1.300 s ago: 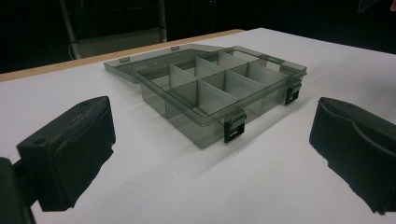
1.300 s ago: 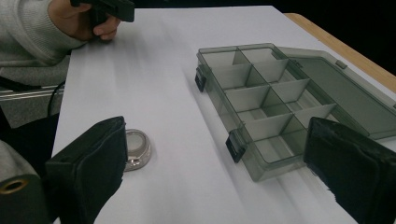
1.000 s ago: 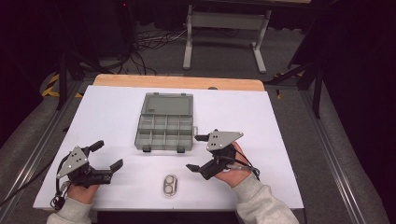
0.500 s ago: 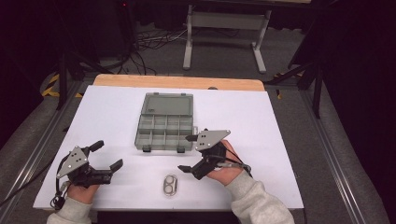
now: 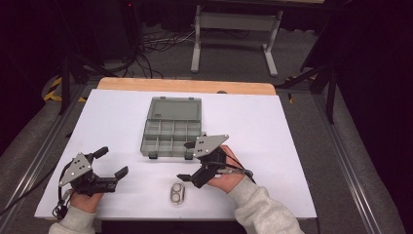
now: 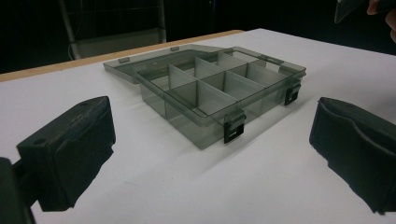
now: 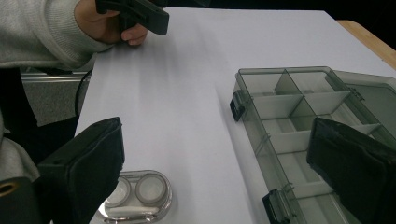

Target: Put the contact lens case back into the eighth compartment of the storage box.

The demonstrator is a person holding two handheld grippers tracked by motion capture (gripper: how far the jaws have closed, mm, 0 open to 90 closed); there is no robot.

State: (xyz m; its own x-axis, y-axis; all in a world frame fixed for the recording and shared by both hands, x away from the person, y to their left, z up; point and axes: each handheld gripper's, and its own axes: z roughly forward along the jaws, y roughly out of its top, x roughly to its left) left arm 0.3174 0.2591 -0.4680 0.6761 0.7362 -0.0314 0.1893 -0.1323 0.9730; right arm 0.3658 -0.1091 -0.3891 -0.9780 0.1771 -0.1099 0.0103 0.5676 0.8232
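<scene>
A smoky-grey compartment box [image 5: 173,131] lies open in the middle of the white table, its lid flat behind it. A clear two-cup lens case [image 5: 178,193] rests near the front edge. My right gripper [image 5: 184,161] hovers between the two, open, with nothing between its jaws. In the right gripper view, the lens case [image 7: 137,193] lies low by the left jaw and the box [image 7: 299,121] is by the right jaw. My left gripper [image 5: 114,161] stands open at the front left and faces the box [image 6: 219,88] from a distance.
The white sheet [image 5: 302,146] covers the table, with a wooden edge [image 5: 185,86] at the back. A metal rail [image 5: 341,161] runs along the right side. Beyond the table is a dark floor with cables and a stand's legs [image 5: 234,29].
My right gripper has moved left, closer to the box's front edge and the lens case. My left gripper has stayed where it was.
</scene>
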